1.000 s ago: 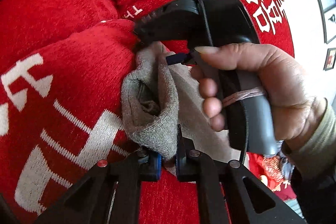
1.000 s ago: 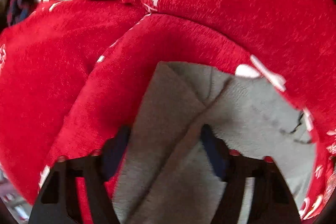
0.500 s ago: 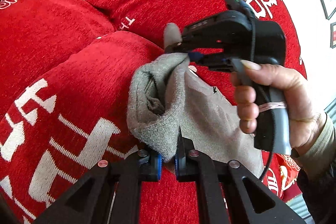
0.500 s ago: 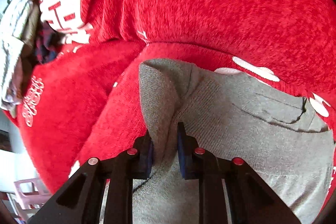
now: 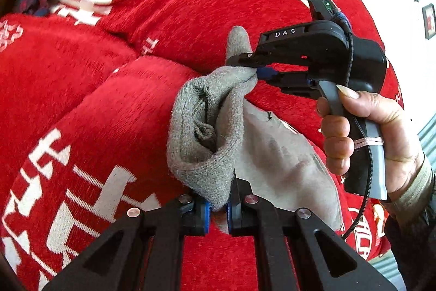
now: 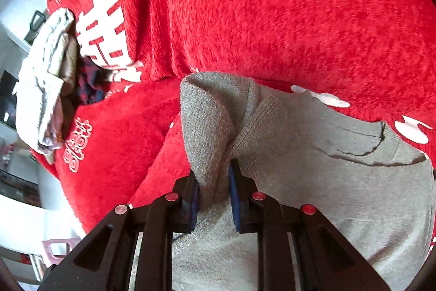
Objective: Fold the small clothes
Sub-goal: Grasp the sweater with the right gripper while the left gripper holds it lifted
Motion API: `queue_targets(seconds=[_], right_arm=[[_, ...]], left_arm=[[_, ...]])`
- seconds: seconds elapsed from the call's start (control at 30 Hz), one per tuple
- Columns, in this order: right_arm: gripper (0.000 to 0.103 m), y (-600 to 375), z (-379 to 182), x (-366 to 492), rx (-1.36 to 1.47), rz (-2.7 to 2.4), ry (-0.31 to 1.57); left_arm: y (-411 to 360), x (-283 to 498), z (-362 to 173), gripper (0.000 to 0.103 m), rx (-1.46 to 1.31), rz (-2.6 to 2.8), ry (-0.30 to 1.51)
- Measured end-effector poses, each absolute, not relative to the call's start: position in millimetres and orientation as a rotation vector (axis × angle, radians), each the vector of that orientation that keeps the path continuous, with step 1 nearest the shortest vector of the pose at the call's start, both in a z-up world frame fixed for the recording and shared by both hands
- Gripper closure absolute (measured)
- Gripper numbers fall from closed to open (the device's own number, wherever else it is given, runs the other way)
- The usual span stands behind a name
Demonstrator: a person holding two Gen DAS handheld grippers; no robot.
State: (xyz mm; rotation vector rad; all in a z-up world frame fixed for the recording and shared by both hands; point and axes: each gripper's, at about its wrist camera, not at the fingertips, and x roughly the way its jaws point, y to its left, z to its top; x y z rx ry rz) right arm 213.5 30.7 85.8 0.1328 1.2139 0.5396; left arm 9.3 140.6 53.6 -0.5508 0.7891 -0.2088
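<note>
A small grey knit garment (image 5: 207, 132) hangs bunched between both grippers above the red cushions; it also fills the lower right wrist view (image 6: 313, 154). My left gripper (image 5: 218, 209) is shut on its lower folded edge. My right gripper (image 5: 254, 72) is shut on its upper edge, held by a hand (image 5: 362, 132). In the right wrist view my right gripper (image 6: 214, 190) pinches a raised fold of the grey knit. A small pocket (image 6: 362, 138) shows on the garment.
A red sofa cover with white characters (image 5: 136, 32) lies under everything; it also shows in the right wrist view (image 6: 272, 4). A pile of pale and dark plaid clothes (image 6: 51, 78) lies at the left. Picture frames (image 5: 429, 21) hang on the white wall.
My right gripper closed on the grey garment's edge and lifted it up and away, to the right. The garment has stretched between the grippers. My left gripper has kept its hold.
</note>
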Motion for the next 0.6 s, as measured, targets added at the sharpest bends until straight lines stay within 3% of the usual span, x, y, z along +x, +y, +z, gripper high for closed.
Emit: queue_targets(seconds=[0.6], right_arm=[[0.082, -68, 132, 219, 0.245, 0.617, 1.171]], left_arm=[[44, 11, 115, 0.094, -0.293, -0.255, 0.787]])
